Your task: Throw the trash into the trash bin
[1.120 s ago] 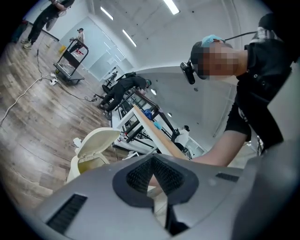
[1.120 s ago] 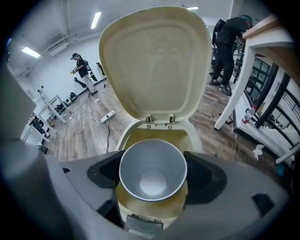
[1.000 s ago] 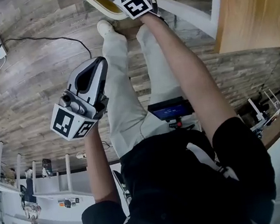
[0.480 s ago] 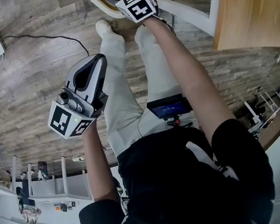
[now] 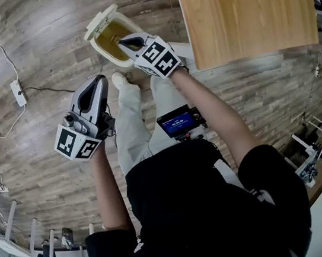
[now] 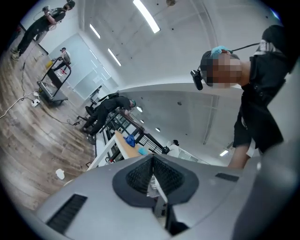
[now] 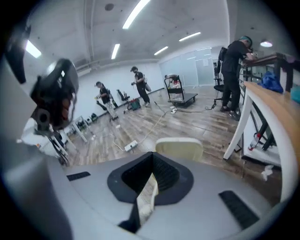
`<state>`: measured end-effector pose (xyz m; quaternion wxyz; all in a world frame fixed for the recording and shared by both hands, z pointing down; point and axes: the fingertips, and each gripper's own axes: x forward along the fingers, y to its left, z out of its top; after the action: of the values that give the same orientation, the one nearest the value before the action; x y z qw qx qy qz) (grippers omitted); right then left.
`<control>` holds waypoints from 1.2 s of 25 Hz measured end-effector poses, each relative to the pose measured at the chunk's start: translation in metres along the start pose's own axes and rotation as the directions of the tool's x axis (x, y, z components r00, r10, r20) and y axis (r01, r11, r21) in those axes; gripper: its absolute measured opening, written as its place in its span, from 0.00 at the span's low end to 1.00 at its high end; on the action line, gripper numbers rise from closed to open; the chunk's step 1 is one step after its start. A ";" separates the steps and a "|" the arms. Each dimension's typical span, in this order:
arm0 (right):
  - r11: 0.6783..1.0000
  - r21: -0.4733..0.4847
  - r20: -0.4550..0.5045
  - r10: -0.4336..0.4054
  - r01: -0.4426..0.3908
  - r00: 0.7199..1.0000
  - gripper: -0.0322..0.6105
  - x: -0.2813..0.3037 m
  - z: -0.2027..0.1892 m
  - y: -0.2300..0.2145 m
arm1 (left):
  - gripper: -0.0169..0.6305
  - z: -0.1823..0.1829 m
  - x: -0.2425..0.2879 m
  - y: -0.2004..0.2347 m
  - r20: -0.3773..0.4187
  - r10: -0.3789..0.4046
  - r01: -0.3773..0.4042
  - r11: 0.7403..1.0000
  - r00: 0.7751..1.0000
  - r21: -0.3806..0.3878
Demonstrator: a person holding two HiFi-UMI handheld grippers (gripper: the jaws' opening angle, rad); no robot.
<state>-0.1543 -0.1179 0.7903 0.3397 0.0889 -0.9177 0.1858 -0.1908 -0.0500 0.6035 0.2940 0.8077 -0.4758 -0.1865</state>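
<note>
Bin (image 5: 99,25) lies under closed fingers (image 5: 131,42) of right gripper (image 5: 122,41)

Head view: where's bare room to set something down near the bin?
The tabletop right of the bin is bare. The floor between bin and power strip is open. It is crowded at the bin mouth: right hand-held gripper, shoe.

Left tool (image 5: 98,83), right tool (image 5: 124,41): jaws seemingly together.

Trash bin (image 5: 107,40) on the floor (image 5: 47,46), just left of the table (image 5: 245,10)
</note>
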 end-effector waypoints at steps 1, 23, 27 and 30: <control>0.998 0.047 0.058 0.029 -0.032 0.998 0.05 -0.022 0.020 0.008 | 0.04 0.012 0.004 -0.009 0.012 -0.016 0.016 1.000 1.000 0.013; 0.988 -0.034 0.642 -0.092 0.148 0.761 0.05 -0.337 0.241 0.092 | 0.04 0.133 0.067 -0.185 -0.052 -0.308 0.305 0.883 0.950 0.357; 0.983 -0.051 0.626 -0.106 0.175 0.772 0.05 -0.346 0.246 0.084 | 0.04 0.135 0.082 -0.201 -0.082 -0.338 0.344 0.861 0.937 0.374; 0.981 -0.070 0.645 -0.095 0.182 0.758 0.05 -0.359 0.252 0.080 | 0.04 0.133 0.096 -0.212 -0.104 -0.354 0.366 0.853 0.930 0.372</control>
<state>-0.0555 -0.1321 0.3558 0.0254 0.1925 -0.9792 0.0594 -0.0828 -0.0943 0.3629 0.0972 0.9270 -0.3388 -0.1284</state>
